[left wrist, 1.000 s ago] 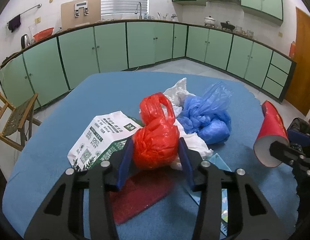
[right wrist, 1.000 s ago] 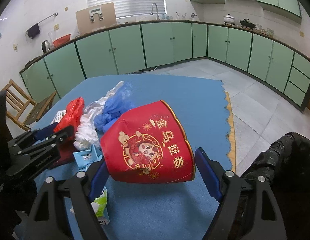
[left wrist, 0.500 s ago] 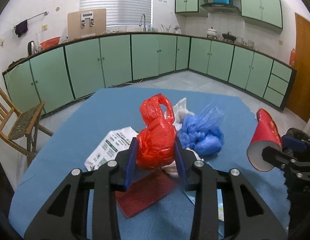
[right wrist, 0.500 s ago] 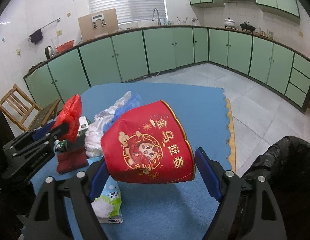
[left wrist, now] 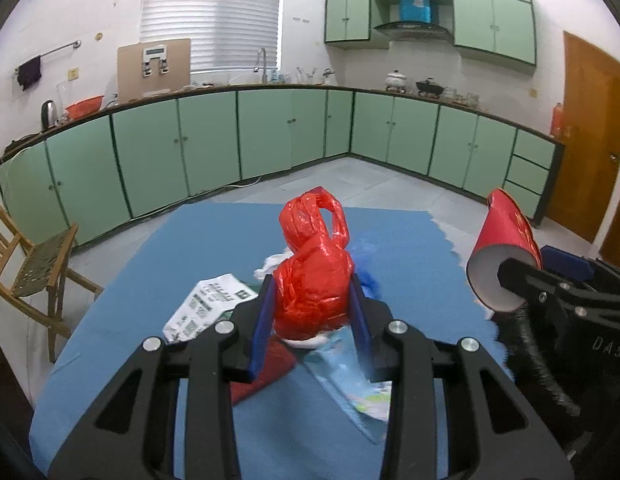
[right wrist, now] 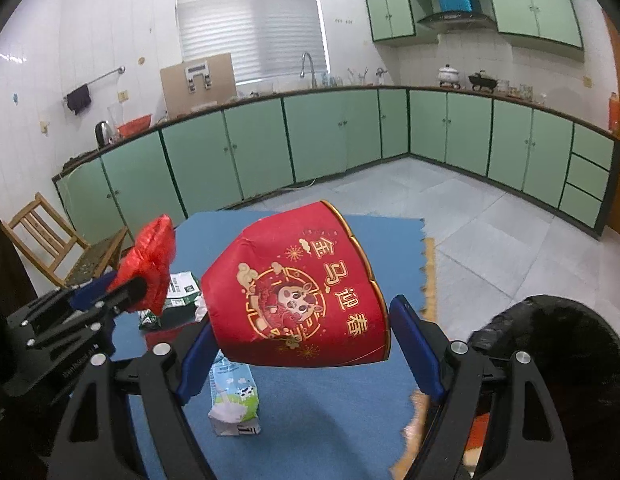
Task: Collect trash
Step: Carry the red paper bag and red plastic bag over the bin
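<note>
Red plastic bag [left wrist: 312, 280]: crumpled and knotted, pinched between the blue pads of the left tool [left wrist: 312, 320], lifted clear of the tabletop [left wrist: 189, 240]; in the right wrist view it shows at about 9 o'clock [right wrist: 151, 264].
Red paper cup [right wrist: 297, 292]: printed with gold characters and a cartoon emblem, lying on its side, squeezed between the pads of the right tool [right wrist: 305, 348]; in the left wrist view it sits at 3 o'clock, white inside turned toward the camera [left wrist: 504, 256].
Left tool: pressed in on the bag, both pads touching it.
Right tool: closed on the cup, mouth toward 3 o'clock.
Tabletop: blue cover, carrying a white-and-green printed packet [left wrist: 207, 306], a small milk carton [right wrist: 233, 404], a flat dark red piece [left wrist: 265, 372].
Black trash bag [right wrist: 550, 360]: at 4 o'clock in the right wrist view, beside the tabletop edge.
Wooden chair [left wrist: 33, 264]: at 9 o'clock, on the floor.
</note>
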### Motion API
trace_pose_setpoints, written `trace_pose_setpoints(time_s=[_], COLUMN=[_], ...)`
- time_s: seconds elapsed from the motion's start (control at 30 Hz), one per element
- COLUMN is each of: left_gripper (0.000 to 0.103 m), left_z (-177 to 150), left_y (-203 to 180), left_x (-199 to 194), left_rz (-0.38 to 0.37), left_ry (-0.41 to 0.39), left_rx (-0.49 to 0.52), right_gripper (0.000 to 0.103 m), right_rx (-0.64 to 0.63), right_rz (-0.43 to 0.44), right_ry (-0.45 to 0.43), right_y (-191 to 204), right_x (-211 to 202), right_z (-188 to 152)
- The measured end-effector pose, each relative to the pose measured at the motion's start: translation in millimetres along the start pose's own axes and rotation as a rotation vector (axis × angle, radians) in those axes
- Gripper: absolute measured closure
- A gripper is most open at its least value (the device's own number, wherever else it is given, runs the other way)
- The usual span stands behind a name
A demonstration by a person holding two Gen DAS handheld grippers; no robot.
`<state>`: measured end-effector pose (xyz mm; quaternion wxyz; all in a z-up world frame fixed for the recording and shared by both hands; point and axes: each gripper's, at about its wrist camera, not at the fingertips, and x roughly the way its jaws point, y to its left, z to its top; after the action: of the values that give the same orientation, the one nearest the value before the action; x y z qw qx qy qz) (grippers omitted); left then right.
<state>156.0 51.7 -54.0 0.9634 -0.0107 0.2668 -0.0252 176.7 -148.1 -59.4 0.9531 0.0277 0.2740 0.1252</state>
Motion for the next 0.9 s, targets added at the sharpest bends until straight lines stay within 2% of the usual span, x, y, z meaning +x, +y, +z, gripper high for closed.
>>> trace_pose_setpoints(time_s=[0.43, 0.9], left_gripper=[0.069, 0.069], left_z=[0, -22], left_y=[-80, -202], left_x=[-22, -2], left_rz=[-0.181, -0.402], left_ry=[-0.025, 0.013], left_rx=[0.055, 0.151], right_gripper=[0.023, 0.023], right_rx=[0.049, 0.145], right_rz=[-0.133, -0.367], right_ry=[-0.073, -0.046], right_y=[-57, -153], right_x=[-81, -138], right_z=[-10, -48])
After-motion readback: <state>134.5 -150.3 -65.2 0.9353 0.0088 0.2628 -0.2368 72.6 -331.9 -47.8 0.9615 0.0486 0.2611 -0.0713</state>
